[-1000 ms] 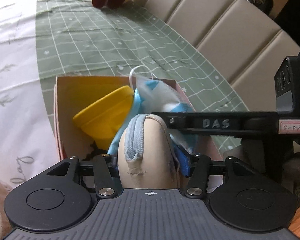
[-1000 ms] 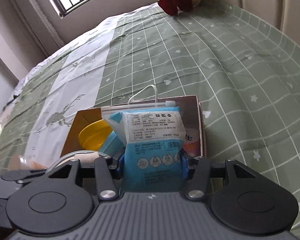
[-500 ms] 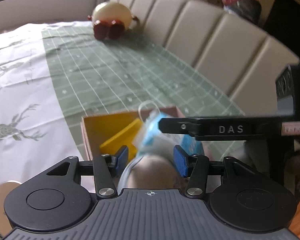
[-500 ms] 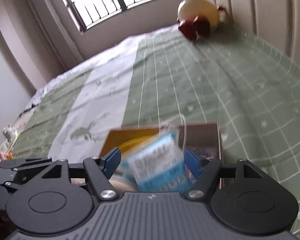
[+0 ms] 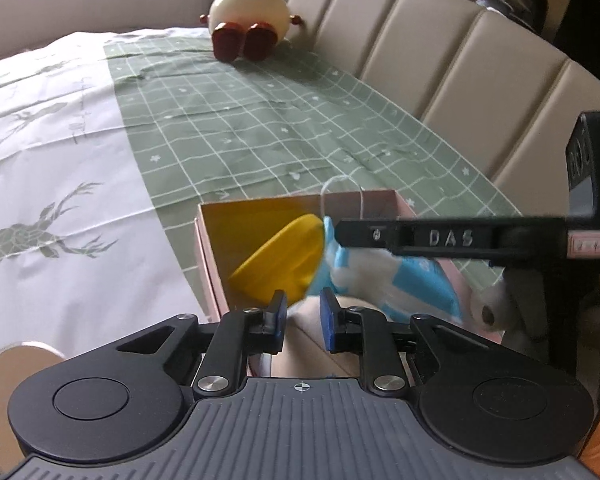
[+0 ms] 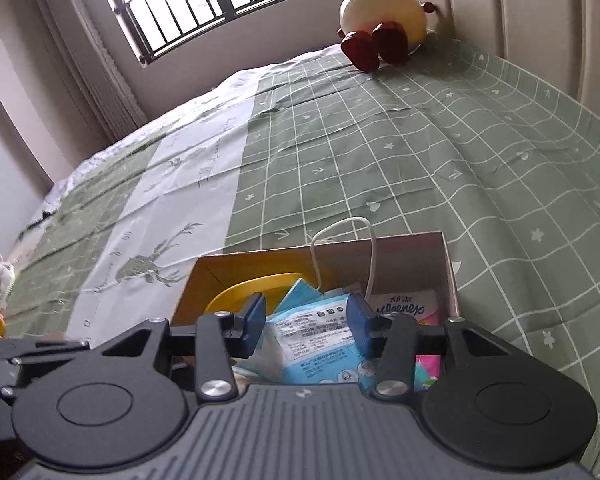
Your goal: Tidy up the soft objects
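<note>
— So, counted in the box (image 6: 446,256)?
— One yellow bowl (image 5: 284,258), one blue pack (image 6: 320,344), one tissue packet (image 6: 406,308).
— Grippers?
— Left gripper (image 5: 303,316) just narrowing, empty. Right gripper (image 6: 306,320) just narrowing above the pack, gripping nothing.

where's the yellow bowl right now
The yellow bowl sits tilted in the left part of the cardboard box on the bed, right beside the blue-and-white packet.
</note>
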A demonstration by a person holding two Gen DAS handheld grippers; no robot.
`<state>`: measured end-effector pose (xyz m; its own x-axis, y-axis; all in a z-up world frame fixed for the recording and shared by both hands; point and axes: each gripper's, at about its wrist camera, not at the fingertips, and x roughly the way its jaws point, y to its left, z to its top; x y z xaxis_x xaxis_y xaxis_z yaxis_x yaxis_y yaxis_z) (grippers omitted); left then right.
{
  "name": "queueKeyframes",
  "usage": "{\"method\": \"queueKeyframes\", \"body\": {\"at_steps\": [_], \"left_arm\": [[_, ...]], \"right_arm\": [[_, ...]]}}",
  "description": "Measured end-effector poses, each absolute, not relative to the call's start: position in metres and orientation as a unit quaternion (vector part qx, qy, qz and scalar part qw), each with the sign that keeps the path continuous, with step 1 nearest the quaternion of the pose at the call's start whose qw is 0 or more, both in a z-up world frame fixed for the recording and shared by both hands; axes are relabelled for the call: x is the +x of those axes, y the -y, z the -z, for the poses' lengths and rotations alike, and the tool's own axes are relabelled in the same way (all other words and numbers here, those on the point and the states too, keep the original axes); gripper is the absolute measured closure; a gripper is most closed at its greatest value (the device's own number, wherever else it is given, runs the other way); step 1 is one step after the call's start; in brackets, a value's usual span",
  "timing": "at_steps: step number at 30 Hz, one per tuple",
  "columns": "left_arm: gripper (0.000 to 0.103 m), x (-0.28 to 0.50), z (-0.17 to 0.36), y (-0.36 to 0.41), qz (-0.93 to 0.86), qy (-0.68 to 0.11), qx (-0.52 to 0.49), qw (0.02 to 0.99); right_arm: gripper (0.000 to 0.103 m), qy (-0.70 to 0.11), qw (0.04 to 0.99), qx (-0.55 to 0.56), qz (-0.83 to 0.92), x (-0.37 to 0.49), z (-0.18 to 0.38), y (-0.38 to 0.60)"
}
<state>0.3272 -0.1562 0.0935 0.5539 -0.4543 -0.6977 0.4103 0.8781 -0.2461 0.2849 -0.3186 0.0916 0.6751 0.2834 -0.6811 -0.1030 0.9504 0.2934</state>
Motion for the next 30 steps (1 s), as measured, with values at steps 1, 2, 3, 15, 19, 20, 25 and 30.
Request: {"method": "queueKeyframes", "body": {"at_steps": [1, 2, 3, 15, 19, 20, 25, 30], "left_arm": [[0.082, 0.327, -0.094, 0.156, 0.244, -0.402, -0.03, 0.882], [0.082, 0.326, -0.095, 0.155, 0.244, -0.4, -0.036, 0.883], [0.082, 0.325, -0.096, 0.153, 0.246, -0.397, -0.042, 0.883], [0.082, 0.286, -0.144, 0.115, 0.255, -0.305, -0.079, 0.914], [0.082, 0.264, -0.149, 0.097, 0.241, -0.284, -0.094, 0.923], [0.082, 0.254, -0.147, 0.092, 0.238, -0.281, -0.093, 0.925], [0.082, 0.191, -0.129, 0.069, 0.223, -0.272, -0.074, 0.933], [0.082, 0.138, -0.094, 0.036, 0.178, -0.294, -0.12, 0.931]], "right_arm": [[0.057, -0.391, 0.908, 0.112, -0.103, 0.286, -0.09, 0.319], [0.057, -0.395, 0.906, 0.114, -0.102, 0.287, -0.088, 0.322], [0.057, -0.398, 0.904, 0.12, -0.103, 0.288, -0.087, 0.325], [0.042, -0.351, 0.909, 0.196, -0.109, 0.259, -0.133, 0.368], [0.042, -0.349, 0.918, 0.164, -0.091, 0.241, -0.13, 0.352], [0.042, -0.349, 0.92, 0.158, -0.085, 0.234, -0.126, 0.347], [0.042, -0.368, 0.913, 0.164, -0.066, 0.22, -0.098, 0.333], [0.042, -0.369, 0.921, 0.122, -0.008, 0.219, -0.101, 0.322]]}}
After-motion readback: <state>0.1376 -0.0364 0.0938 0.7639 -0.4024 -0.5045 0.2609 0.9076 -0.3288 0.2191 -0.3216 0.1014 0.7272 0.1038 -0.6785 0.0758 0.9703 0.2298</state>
